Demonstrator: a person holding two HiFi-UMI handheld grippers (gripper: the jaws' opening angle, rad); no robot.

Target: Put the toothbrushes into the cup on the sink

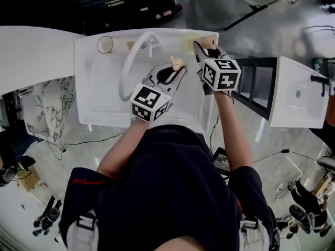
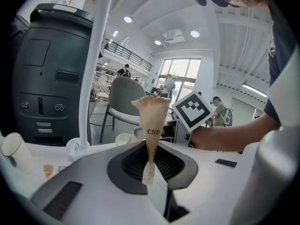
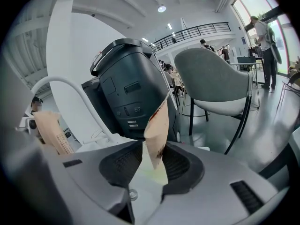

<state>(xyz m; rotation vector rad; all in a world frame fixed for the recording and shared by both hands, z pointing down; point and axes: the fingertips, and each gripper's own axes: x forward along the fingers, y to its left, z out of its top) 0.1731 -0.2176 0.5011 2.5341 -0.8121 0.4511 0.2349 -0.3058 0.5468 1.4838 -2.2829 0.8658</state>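
Note:
A white sink (image 1: pixel 99 95) has a pale cup (image 1: pixel 187 41) on its back rim. My right gripper (image 1: pixel 199 47) hovers over that cup. In the right gripper view a paper-wrapped toothbrush (image 3: pixel 157 128) stands loose between the parted jaws of the right gripper (image 3: pixel 150 162), its lower end over the cup (image 3: pixel 154 178). My left gripper (image 1: pixel 175 70) is above the basin just left of it, shut on a second wrapped toothbrush (image 1: pixel 178 63). That toothbrush (image 2: pixel 152 121) points up from the closed jaws of the left gripper (image 2: pixel 150 162).
A white faucet (image 1: pixel 148 41) with a curved hose (image 1: pixel 125 69) stands at the sink's back. Another cup (image 1: pixel 104 44) sits at the back left corner. A black rack (image 1: pixel 256 82) and a white unit (image 1: pixel 301 93) are to the right, a counter (image 1: pixel 31 51) to the left.

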